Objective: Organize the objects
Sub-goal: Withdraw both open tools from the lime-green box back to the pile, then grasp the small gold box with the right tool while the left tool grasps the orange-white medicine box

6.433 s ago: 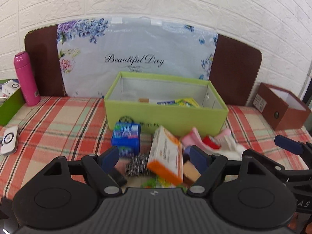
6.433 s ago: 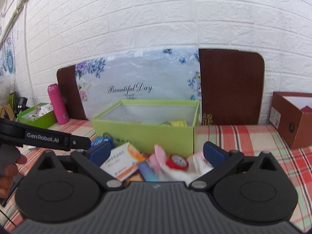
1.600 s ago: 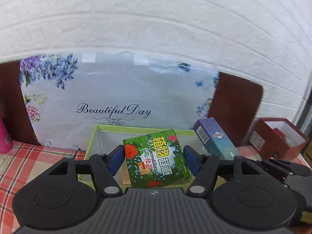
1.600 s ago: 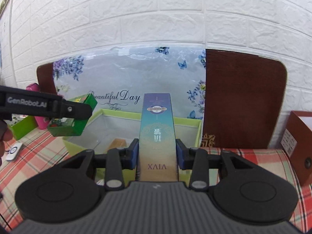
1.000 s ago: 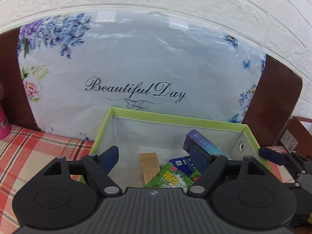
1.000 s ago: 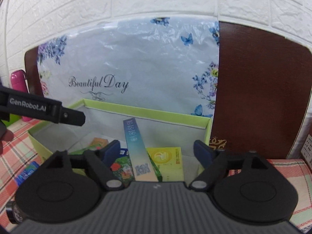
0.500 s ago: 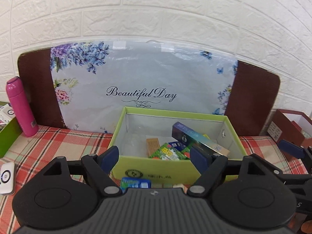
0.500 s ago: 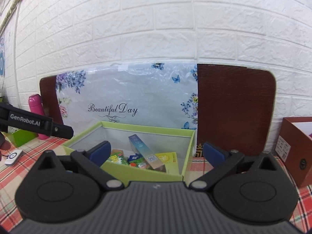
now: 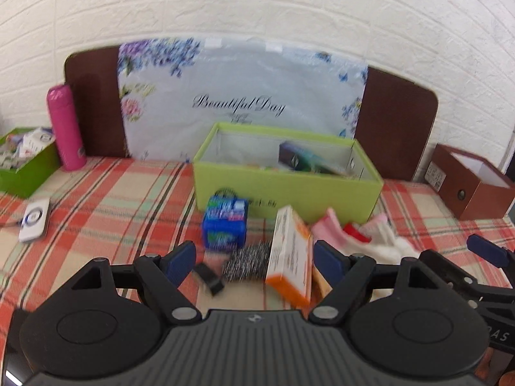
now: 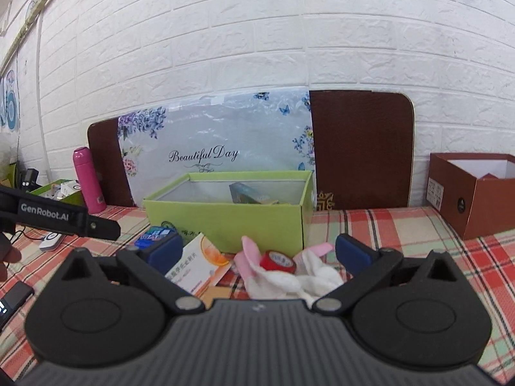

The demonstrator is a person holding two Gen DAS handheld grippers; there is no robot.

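**Both grippers empty over the leftover pile**

The left gripper (image 9: 254, 262) hangs over the plaid counter (image 9: 106, 199) with its jaws spread wide and nothing between the pads. Beyond its fingertips lie a blue packet (image 9: 225, 223), a steel scourer (image 9: 246, 262), a small black clip (image 9: 208, 278) and an orange-and-white box (image 9: 289, 255) standing on edge.

The right gripper (image 10: 259, 252) is likewise released: its jaws have just been opening to their widest, and no item sits in their grip. Past them, in the right wrist view, lie the orange-and-white box (image 10: 196, 265), a red tape roll (image 10: 278, 262) and a pink-and-white cloth (image 10: 289, 278). The cloth and roll lie just beside the box, and the whole pile sits close against the front wall of the green bin (image 10: 225, 222).

The bin is open-topped and stands near the middle of the counter, in front of a floral board (image 10: 212, 148) leaning on the brick wall. A dark blue-teal carton (image 9: 302, 160) leans tilted inside the bin; the other contents are too blurred to name.

A pink bottle (image 9: 66, 127) stands upright at the far left, next to a green tray (image 9: 29, 173). A brown box (image 10: 476, 199) sits well apart on the right.
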